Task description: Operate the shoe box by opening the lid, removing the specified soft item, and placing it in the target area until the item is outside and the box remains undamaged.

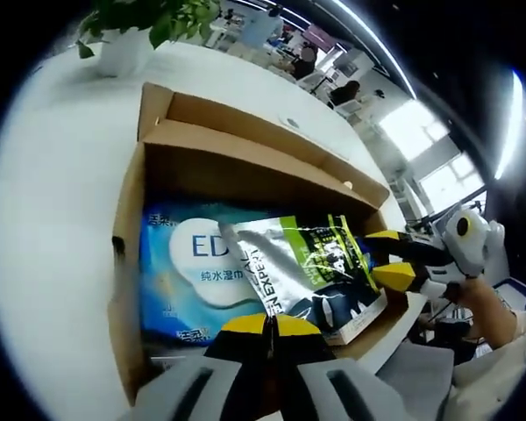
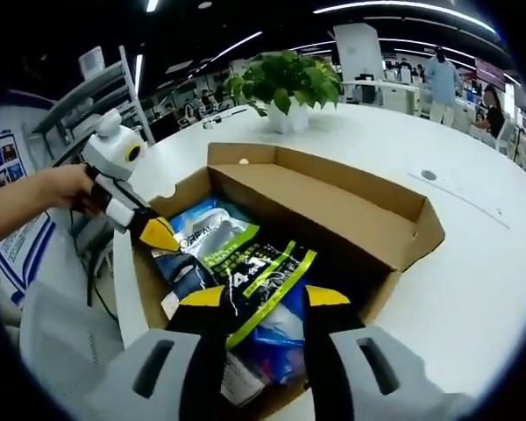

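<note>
An open cardboard shoe box lies on a white table, its lid folded back. Inside, a silver and green soft pouch rests tilted on a blue wet-wipes pack. My left gripper is shut, its yellow tips pinching the pouch's near corner; in the right gripper view it enters from the left, held by a hand. My right gripper is open, one jaw on each side of the pouch's other end, and it appears in the left gripper view too.
A potted plant in a white pot stands on the white table beyond the box. The table's edge runs close beside the box. People and desks fill the background.
</note>
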`<act>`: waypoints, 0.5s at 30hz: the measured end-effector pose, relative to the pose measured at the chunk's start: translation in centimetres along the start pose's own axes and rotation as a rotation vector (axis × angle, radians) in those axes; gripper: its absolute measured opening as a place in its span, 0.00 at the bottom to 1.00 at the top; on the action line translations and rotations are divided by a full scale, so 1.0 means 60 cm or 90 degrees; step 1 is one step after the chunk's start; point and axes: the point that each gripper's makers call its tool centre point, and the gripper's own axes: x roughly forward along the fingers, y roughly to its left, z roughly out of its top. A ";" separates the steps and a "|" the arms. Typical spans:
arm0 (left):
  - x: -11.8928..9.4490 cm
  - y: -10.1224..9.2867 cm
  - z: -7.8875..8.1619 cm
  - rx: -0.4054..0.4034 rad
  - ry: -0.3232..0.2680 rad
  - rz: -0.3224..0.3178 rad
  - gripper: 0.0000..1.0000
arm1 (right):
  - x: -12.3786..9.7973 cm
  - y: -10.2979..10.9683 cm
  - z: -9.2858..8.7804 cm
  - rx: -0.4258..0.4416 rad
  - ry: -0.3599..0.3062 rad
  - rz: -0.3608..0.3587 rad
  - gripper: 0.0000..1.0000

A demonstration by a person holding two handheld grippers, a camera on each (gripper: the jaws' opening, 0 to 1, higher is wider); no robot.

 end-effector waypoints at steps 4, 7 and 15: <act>0.002 0.002 -0.001 -0.001 0.000 -0.001 0.01 | 0.012 -0.001 -0.006 0.006 0.020 0.003 0.30; 0.003 0.002 0.000 0.000 0.000 -0.001 0.00 | 0.018 -0.002 -0.012 0.007 0.032 0.004 0.26; 0.005 0.003 0.000 0.002 -0.004 -0.004 0.00 | 0.024 -0.002 -0.011 0.004 0.041 -0.003 0.21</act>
